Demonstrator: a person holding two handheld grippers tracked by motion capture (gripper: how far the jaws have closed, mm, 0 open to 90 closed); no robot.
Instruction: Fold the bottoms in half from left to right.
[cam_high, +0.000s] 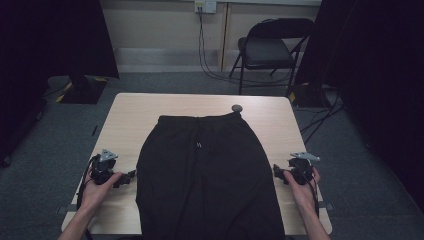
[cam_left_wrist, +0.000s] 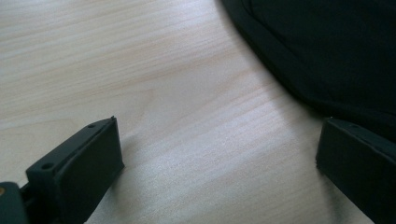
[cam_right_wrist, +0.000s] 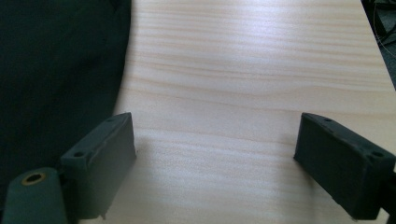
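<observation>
Opening step: wide-open, empty left gripper (cam_high: 131, 175) and right gripper (cam_high: 275, 171) flank the flat black fabric shorts (cam_high: 205, 175) on the pale wooden table (cam_high: 130, 112); next, each should pinch an edge.

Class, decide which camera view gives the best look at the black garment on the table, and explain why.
The high view: the black garment lies spread flat down the table's middle, its waistband at the far end. The left gripper view catches just a dark edge at upper right; the right gripper view catches one side at left.
</observation>
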